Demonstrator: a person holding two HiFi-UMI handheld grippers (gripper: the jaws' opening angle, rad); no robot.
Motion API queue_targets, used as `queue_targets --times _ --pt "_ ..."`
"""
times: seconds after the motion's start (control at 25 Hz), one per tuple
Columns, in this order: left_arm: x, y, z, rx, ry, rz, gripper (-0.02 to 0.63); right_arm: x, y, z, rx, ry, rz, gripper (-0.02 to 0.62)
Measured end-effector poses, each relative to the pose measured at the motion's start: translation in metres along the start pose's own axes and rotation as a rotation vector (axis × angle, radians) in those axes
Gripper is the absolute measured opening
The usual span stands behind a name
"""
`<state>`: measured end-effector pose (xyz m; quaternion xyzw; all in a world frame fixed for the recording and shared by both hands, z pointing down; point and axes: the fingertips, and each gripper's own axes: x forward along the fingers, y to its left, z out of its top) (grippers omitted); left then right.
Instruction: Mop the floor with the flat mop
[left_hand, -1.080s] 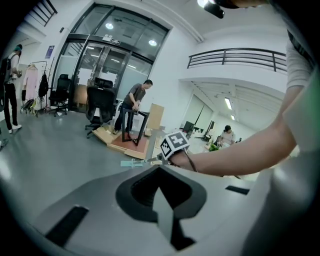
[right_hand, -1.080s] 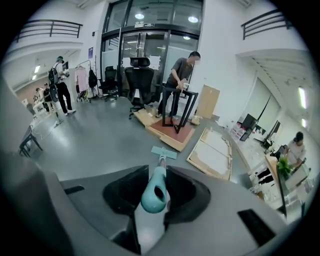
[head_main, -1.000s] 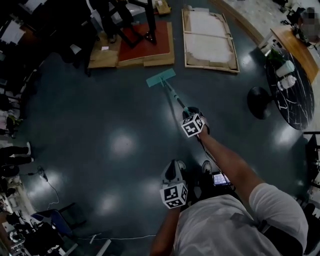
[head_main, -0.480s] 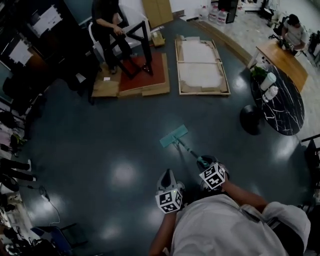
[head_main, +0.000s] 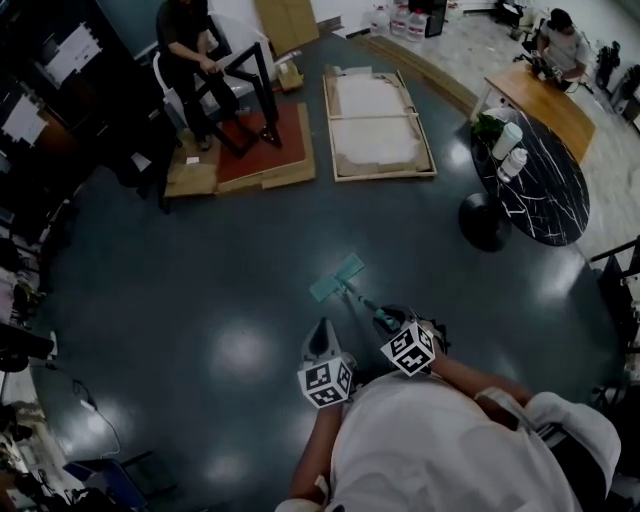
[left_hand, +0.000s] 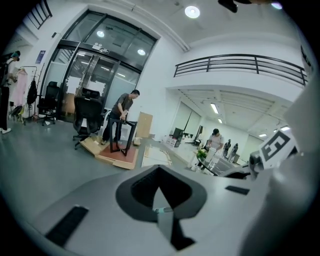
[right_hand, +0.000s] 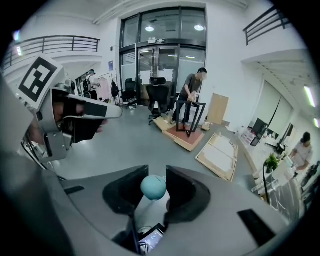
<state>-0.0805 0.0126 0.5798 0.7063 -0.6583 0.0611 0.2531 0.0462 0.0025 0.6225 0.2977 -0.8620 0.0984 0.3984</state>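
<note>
The flat mop's teal head (head_main: 336, 278) lies on the dark glossy floor (head_main: 200, 270) just ahead of me. Its thin handle (head_main: 366, 300) slants back to my right gripper (head_main: 405, 338). In the right gripper view the handle's round teal end (right_hand: 153, 187) sits between the jaws of my right gripper (right_hand: 156, 175), which is shut on it. My left gripper (head_main: 322, 360) hangs beside it to the left, apart from the handle. In the left gripper view my left gripper (left_hand: 161, 200) has its jaws drawn together with nothing held. The marker cube (left_hand: 277, 147) of the right gripper shows at the right edge.
A person (head_main: 185, 40) works at a black frame on a red mat over cardboard (head_main: 255, 140) at the far left. Two framed panels (head_main: 375, 125) lie on the floor beyond. A round black marble table (head_main: 540, 185) and a dark stool (head_main: 485, 222) stand at right.
The mop head has been drawn back across the floor toward me. My right gripper has pulled in close to my body, beside the left one.
</note>
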Motion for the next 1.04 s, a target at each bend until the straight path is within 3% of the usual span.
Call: queue_targets --times 1.04 --pt "-0.017 0.003 -0.005 -0.012 -0.015 0.04 0.005 0.002 0.01 0.007 -0.005 -0.034 0.022 0.114"
